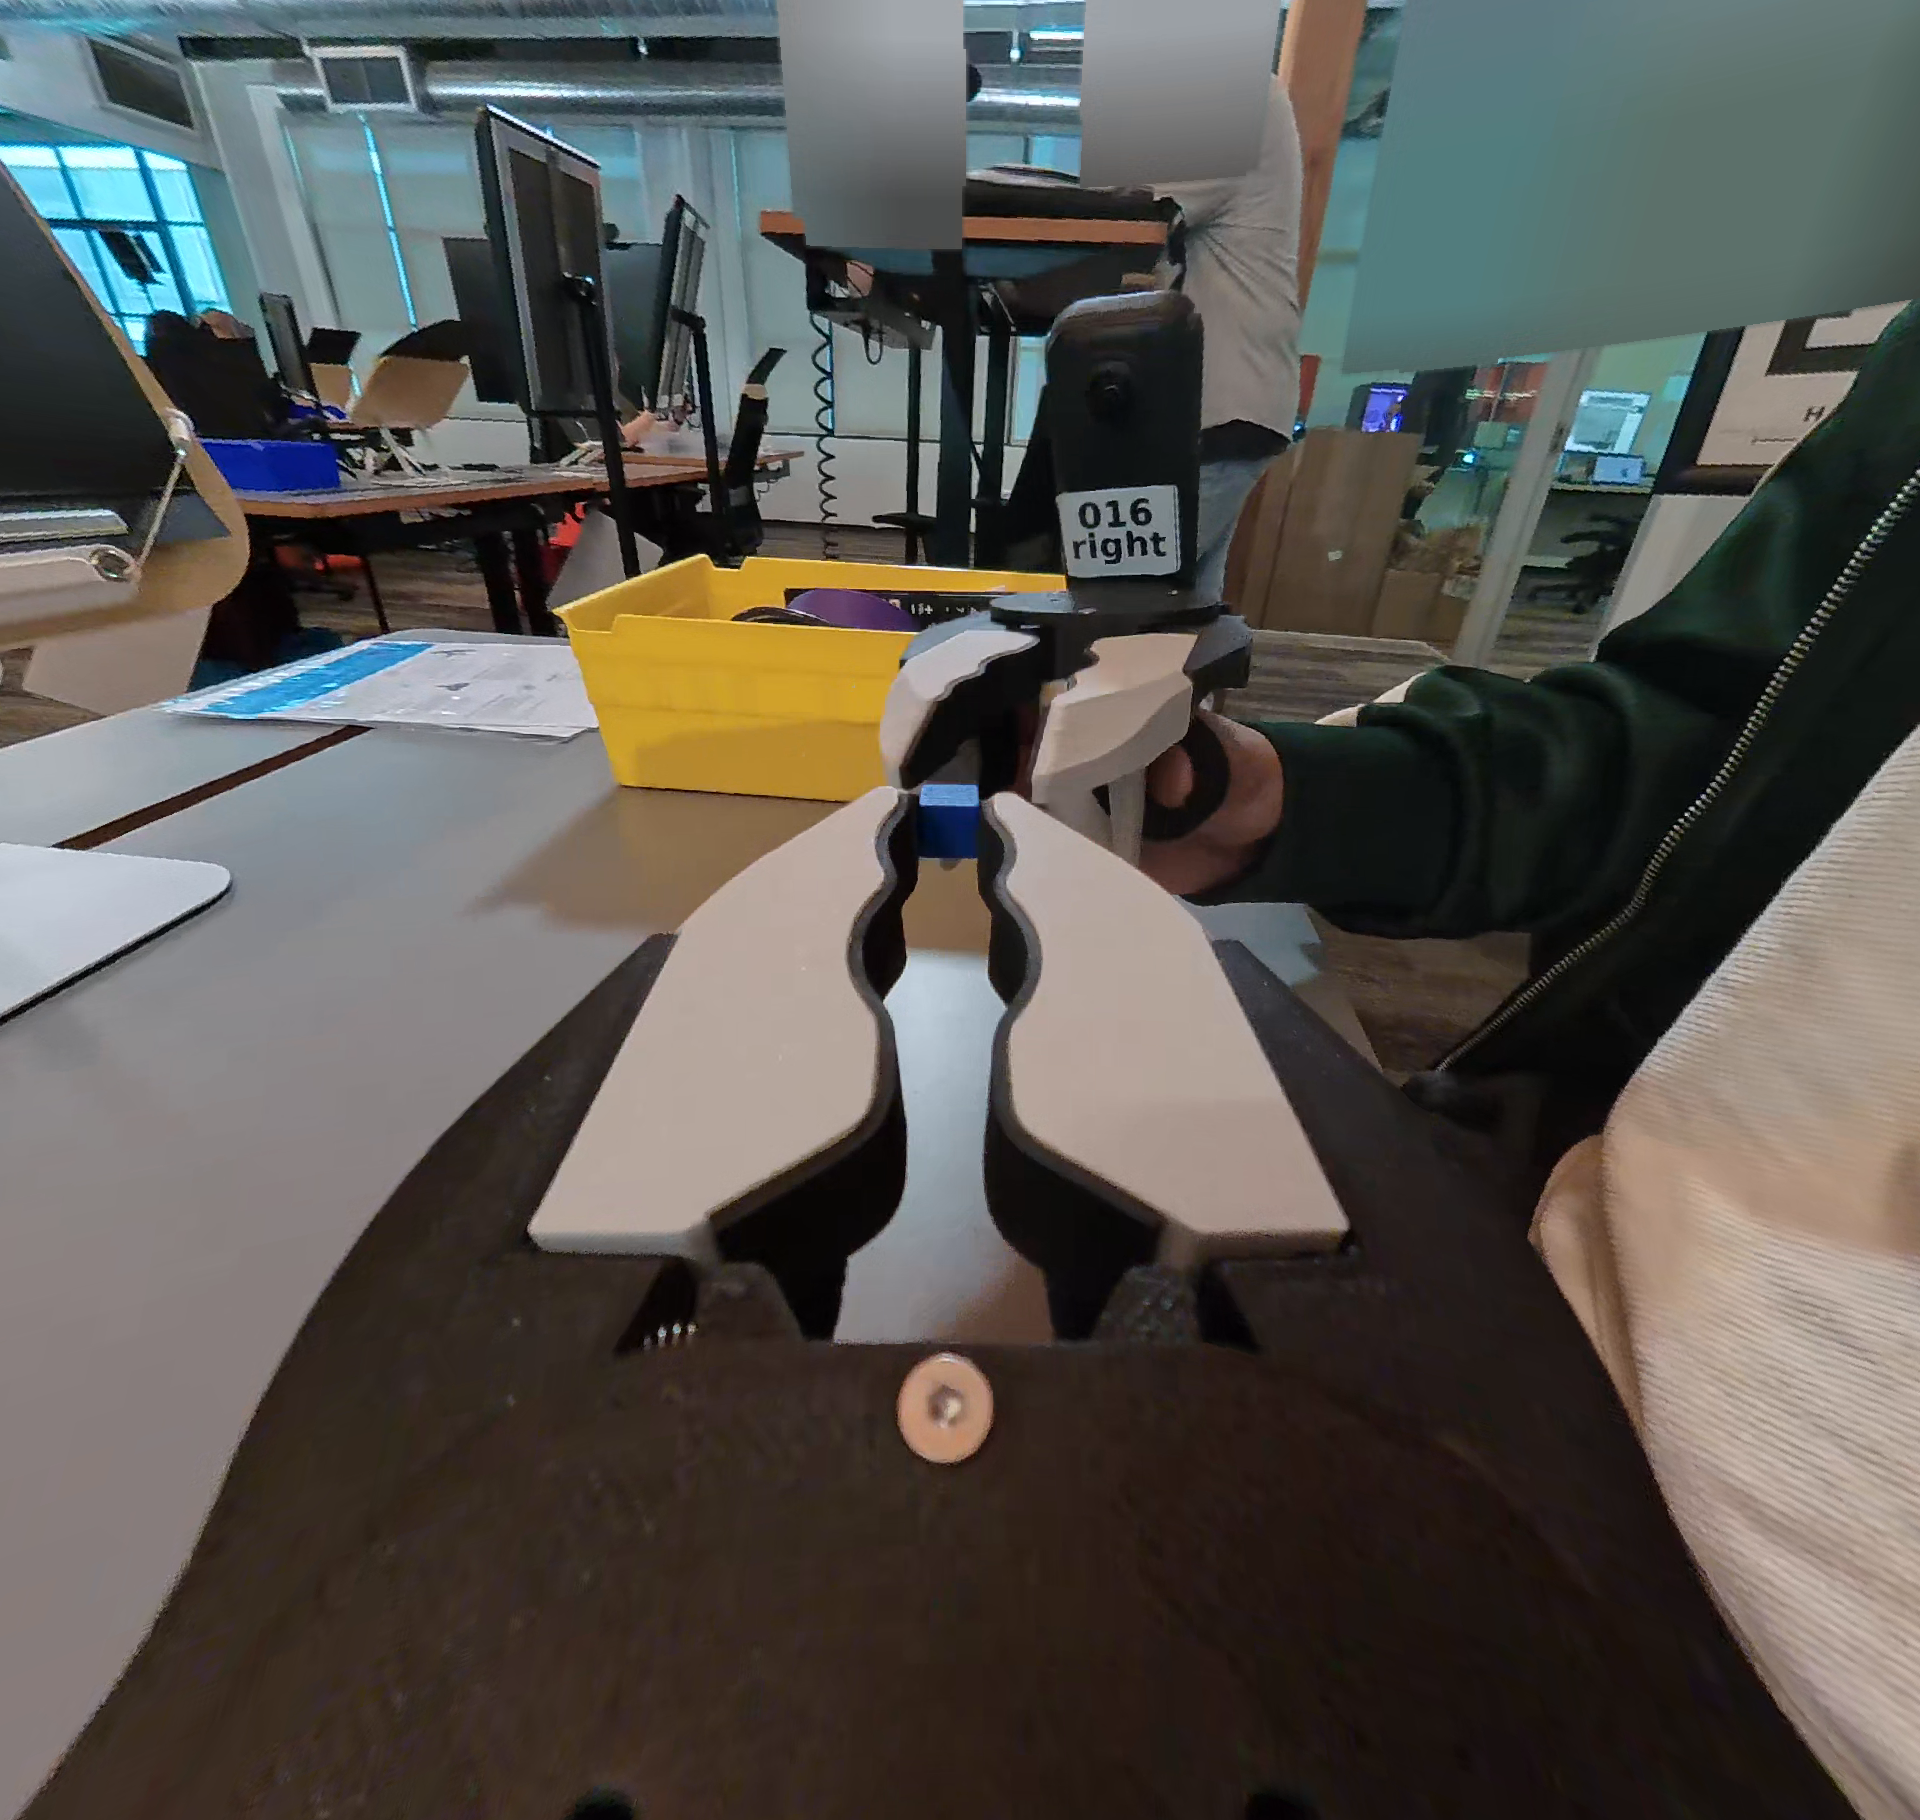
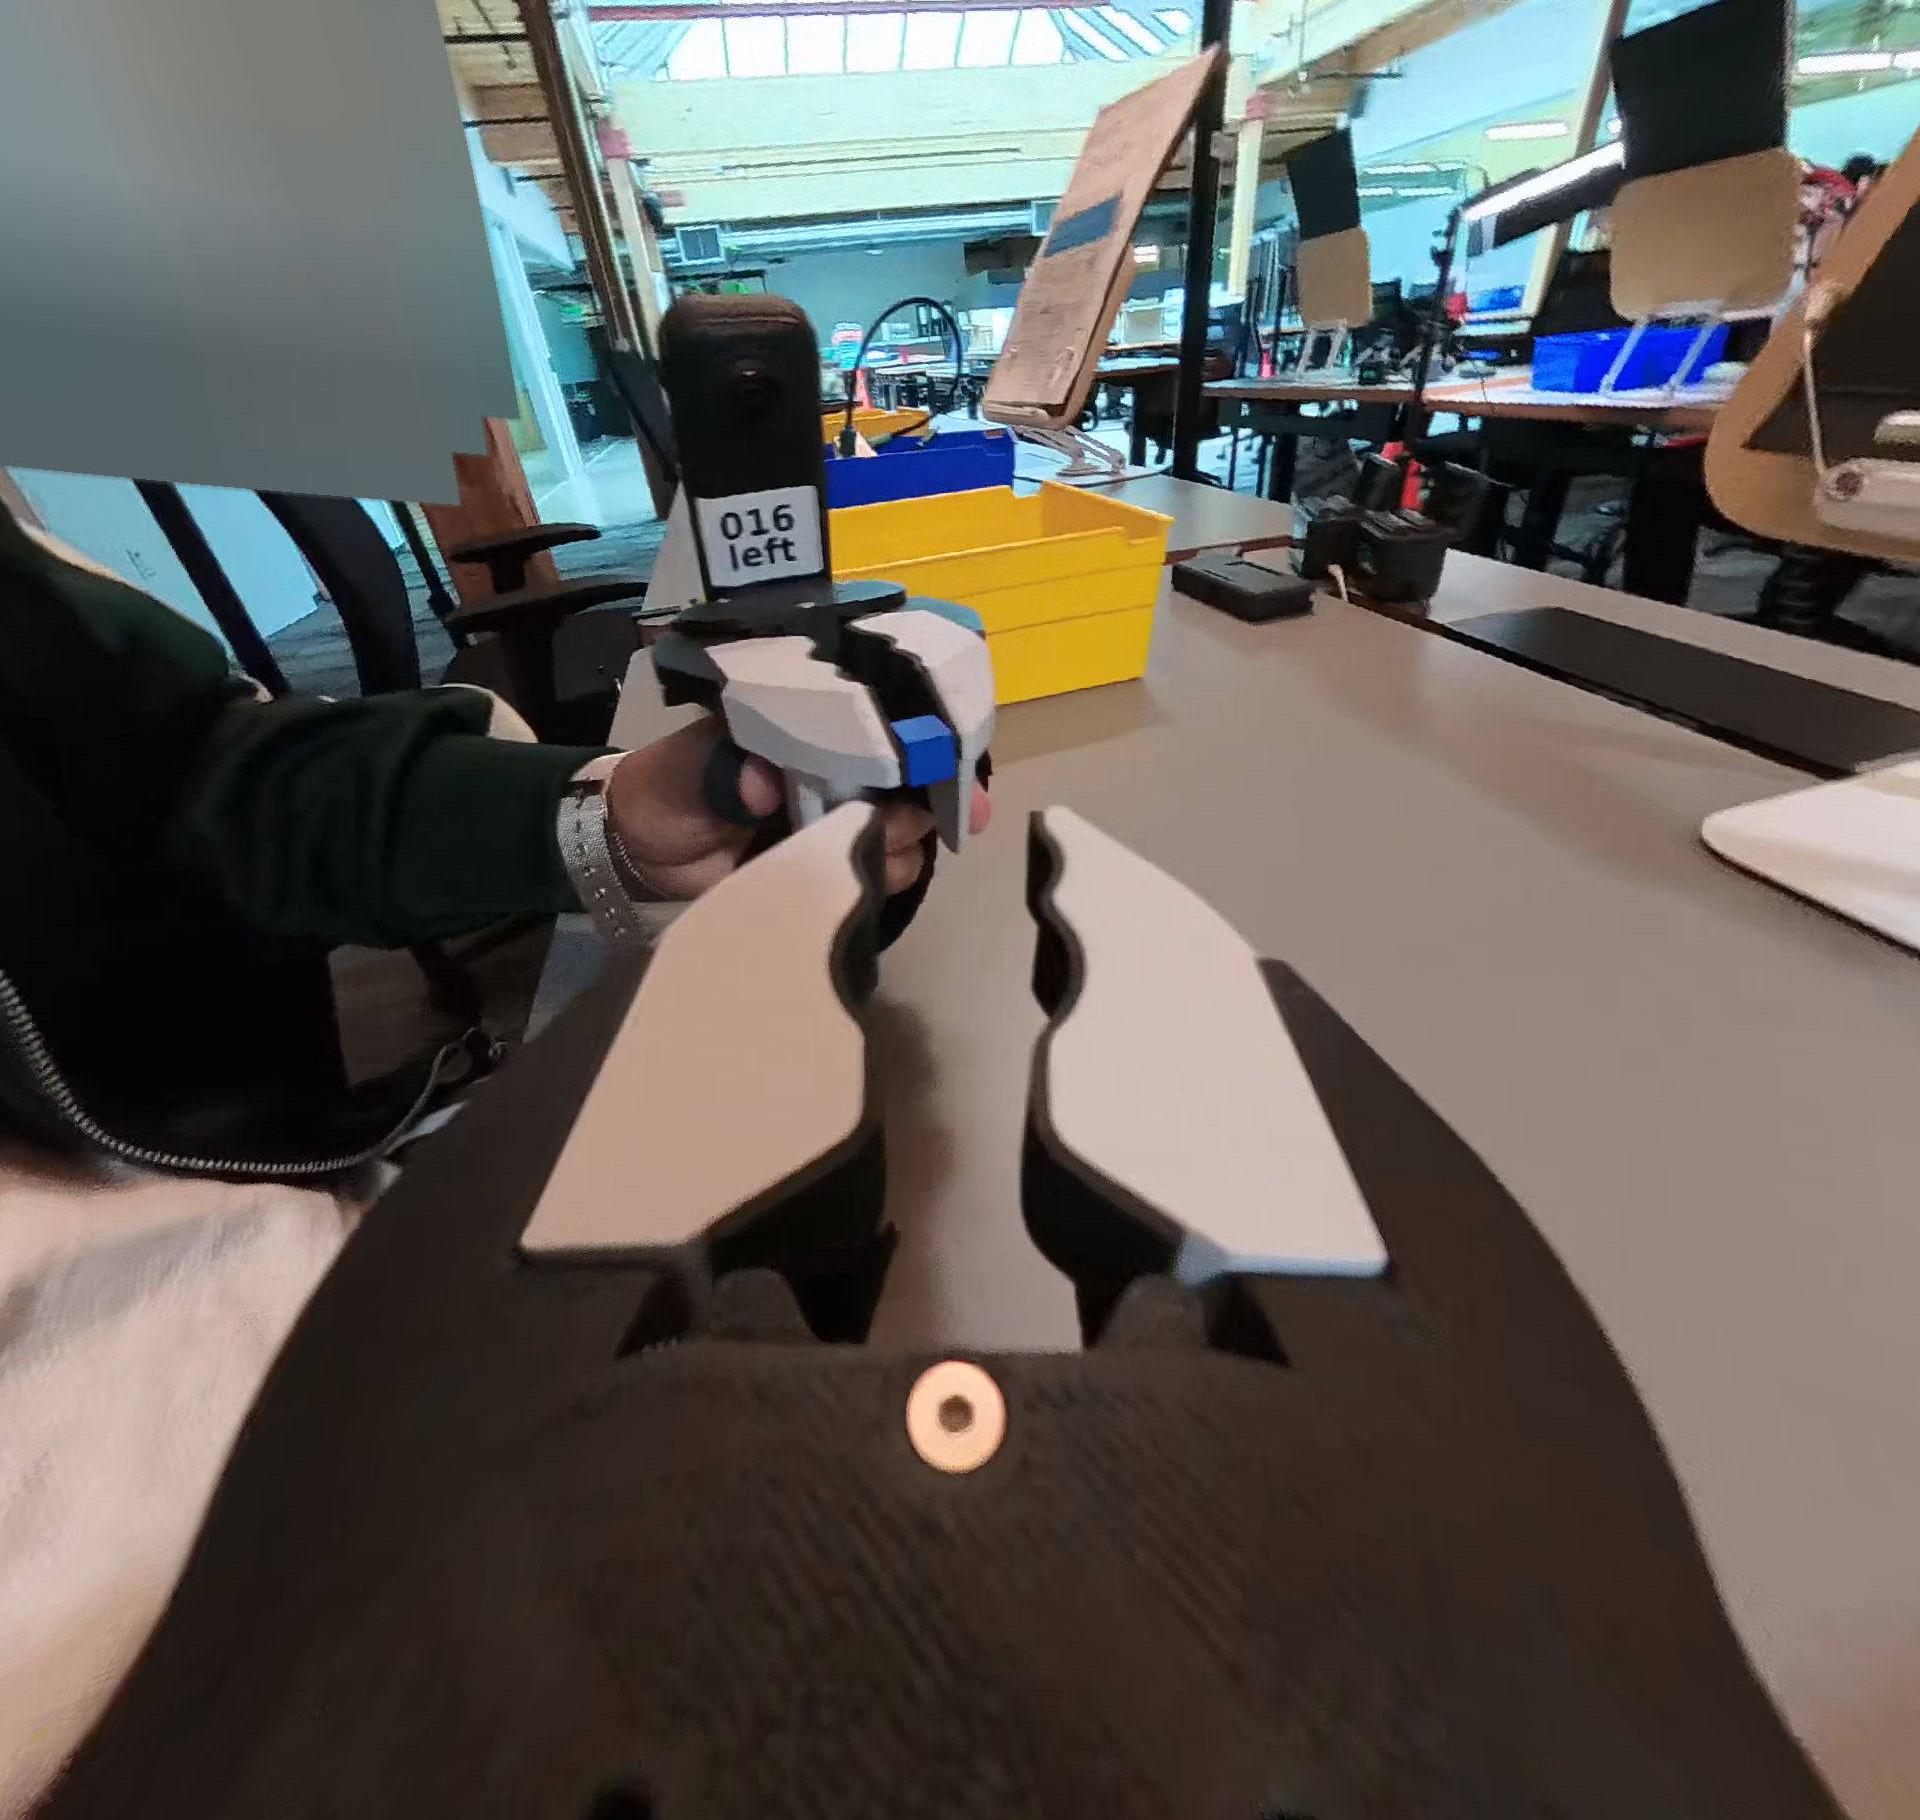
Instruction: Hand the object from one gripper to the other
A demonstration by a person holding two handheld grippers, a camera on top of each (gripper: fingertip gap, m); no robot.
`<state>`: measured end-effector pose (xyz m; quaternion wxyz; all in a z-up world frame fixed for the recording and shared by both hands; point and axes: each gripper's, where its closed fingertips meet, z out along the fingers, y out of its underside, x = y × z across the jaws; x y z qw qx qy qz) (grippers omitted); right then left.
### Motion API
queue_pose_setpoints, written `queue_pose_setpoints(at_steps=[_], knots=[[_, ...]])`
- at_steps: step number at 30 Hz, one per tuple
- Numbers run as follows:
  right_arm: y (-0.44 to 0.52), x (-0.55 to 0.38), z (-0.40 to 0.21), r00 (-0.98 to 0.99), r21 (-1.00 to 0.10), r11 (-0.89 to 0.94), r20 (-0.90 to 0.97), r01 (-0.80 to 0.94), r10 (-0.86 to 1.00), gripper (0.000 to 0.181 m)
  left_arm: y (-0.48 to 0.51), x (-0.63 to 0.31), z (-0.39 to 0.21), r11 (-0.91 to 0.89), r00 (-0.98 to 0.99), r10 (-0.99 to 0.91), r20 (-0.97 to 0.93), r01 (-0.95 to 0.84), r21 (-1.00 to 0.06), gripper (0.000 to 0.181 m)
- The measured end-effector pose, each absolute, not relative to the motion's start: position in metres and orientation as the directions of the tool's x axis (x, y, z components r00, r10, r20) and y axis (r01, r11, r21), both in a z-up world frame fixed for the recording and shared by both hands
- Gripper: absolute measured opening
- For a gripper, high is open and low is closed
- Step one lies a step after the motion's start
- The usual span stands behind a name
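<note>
Left wrist view first: the left tool [image 1: 948, 825] is pinching a small blue block [image 1: 948, 823] right at its fingertips, with the two grey fingers closed down until only the block's width is left between them. The block is sitting up off the grey desk [image 1: 312, 991], held in the air. The right tool [image 1: 961, 768] is coming in from the far side, tips pointing back toward the camera and sitting just above and behind the block. It's really close to the block, but I can't tell whether it's touching. Its jaws are spread apart in this view. A hand [image 1: 1210, 814] in a dark green sleeve is gripping its handle. Behind all that, a yellow bin [image 1: 727, 700] is sitting on the desk with some purple stuff inside, and some printed sheets [image 1: 416, 684] are lying off to the left of it.

Right wrist view: the right tool [image 2: 951, 830] is standing open, a clear gap between its fingers and nothing in between them. The left tool [image 2: 930, 757] is showing farther off, a bit left of center, and the blue block [image 2: 925, 747] is clamped in its tips, with one corner poking out toward the camera. The block is sitting just past the right tool's left fingertip and slightly higher, so it's ahead of the open jaws, not inside them. The hand [image 2: 686, 825] holding the left tool is wearing a watch with a metal strap. The yellow bin [image 2: 1039, 575] is sitting behind on the desk [image 2: 1351, 887].
</note>
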<state>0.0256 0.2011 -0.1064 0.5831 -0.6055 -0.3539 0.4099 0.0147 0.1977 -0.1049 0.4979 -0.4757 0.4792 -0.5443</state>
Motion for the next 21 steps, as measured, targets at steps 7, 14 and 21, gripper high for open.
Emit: queue_pose_setpoints(at_steps=[7,14,21], knots=[[0.194,0.019,-0.107,0.363,-0.997,-0.059,-0.074,-0.052,0.929,0.023,0.194,0.015,-0.106,-0.017,-0.079,-0.997,0.010,0.090,-0.996,0.011],[0.194,0.022,-0.104,0.337,-0.990,-0.108,-0.134,-0.094,0.932,0.022,0.190,0.018,-0.108,-0.002,-0.097,-0.995,-0.007,0.085,-0.996,0.011],[0.200,0.023,-0.115,0.357,-0.976,-0.205,-0.217,-0.073,0.908,0.023,0.201,0.019,-0.117,0.085,0.010,-0.996,-0.085,-0.006,-0.996,0.011]])
